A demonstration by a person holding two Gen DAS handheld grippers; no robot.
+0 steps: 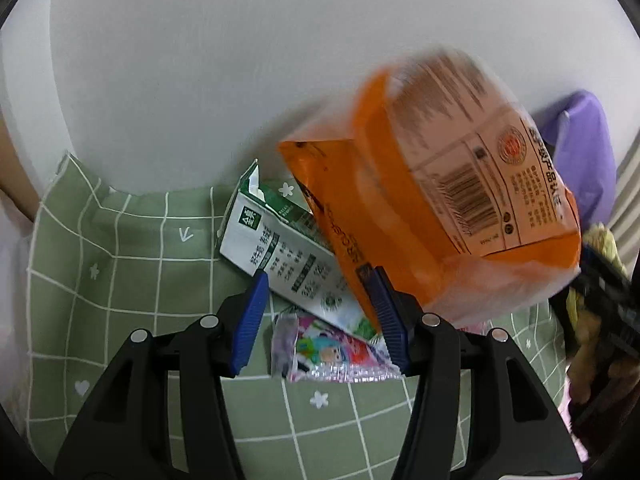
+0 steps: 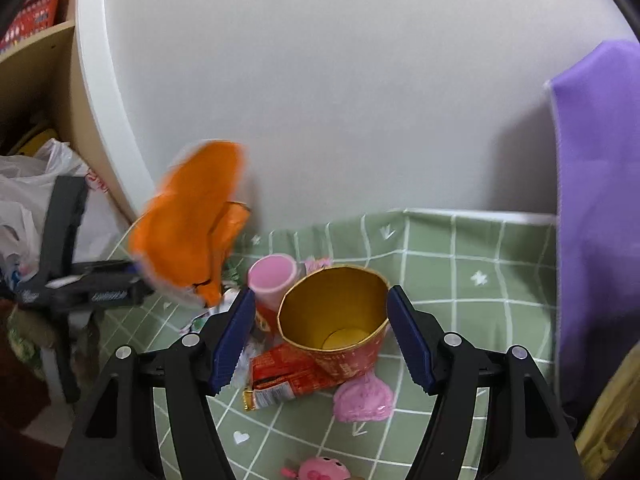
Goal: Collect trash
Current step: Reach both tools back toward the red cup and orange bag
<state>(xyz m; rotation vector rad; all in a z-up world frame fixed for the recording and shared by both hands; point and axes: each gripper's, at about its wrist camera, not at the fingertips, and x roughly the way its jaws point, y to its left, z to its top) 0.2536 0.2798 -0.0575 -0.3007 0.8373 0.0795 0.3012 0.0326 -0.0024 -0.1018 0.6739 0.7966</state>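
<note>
Orange crinkly plastic snack bag [image 1: 440, 184], aloft over the green checked surface [image 1: 132, 264] beside the left hand-held gripper [image 1: 320, 280], whose jaws stand apart: probably light, limp, slippery, best pinched at a seam; right hand-held gripper [image 2: 320, 308] spread around a red paper cup [image 2: 340, 320].

the surface is covered by a green checked cloth [image 1: 132, 248] printed with white hearts, flowers and arrows. on it, in the left wrist view, a white and green milk carton [image 1: 280, 248] is seen lying flat, partly over a pink cartoon wrapper [image 1: 332, 354]. in the right wrist view a red paper cup [image 2: 340, 324] is found tipped, beside a red wrapper [image 2: 280, 380], a pink cup [image 2: 272, 280], a pink crumpled wrapper [image 2: 362, 400] and a pink pig toy [image 2: 320, 468].
</note>
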